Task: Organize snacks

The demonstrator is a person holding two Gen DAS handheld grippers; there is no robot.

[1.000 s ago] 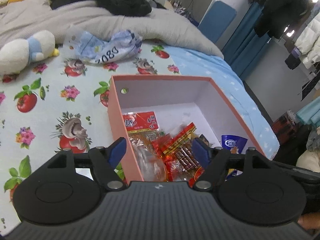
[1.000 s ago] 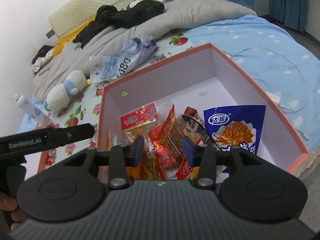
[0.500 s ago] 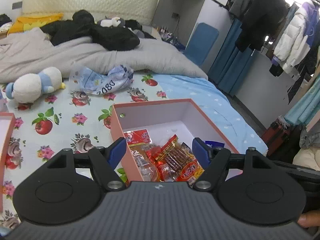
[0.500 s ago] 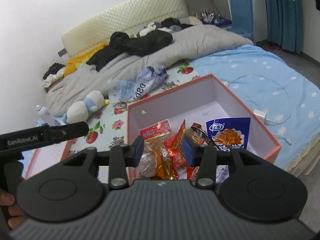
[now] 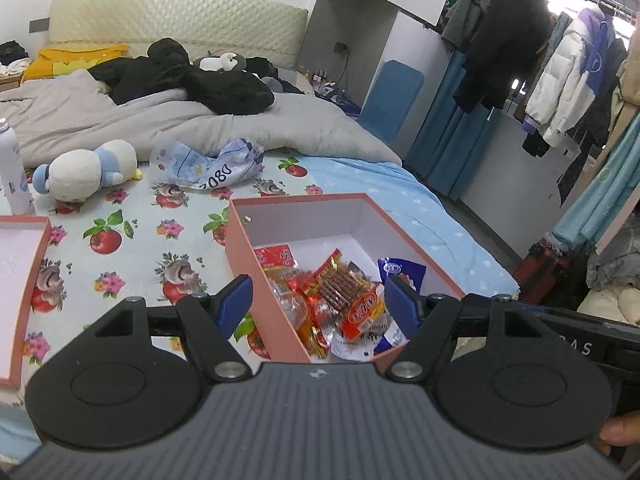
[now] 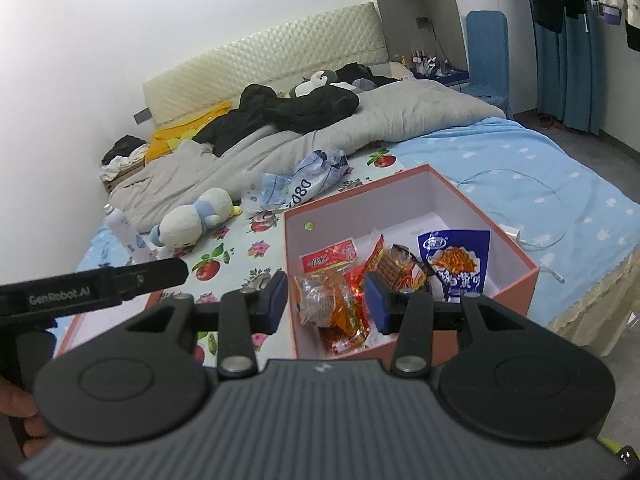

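The snack packets [image 6: 352, 280] are lying heaped inside the pink box [image 6: 516, 280] on the bed. Both the left gripper [image 5: 316, 300] and right gripper [image 6: 326, 300] are hovering above with fingers apart, gripping nothing. Packing looks finished; fetching the lid [image 5: 24, 264] seems next.

"GenRobot.AI" on the left gripper [image 6: 176, 274]; "D80" on crumpled bag [image 6: 304, 188]
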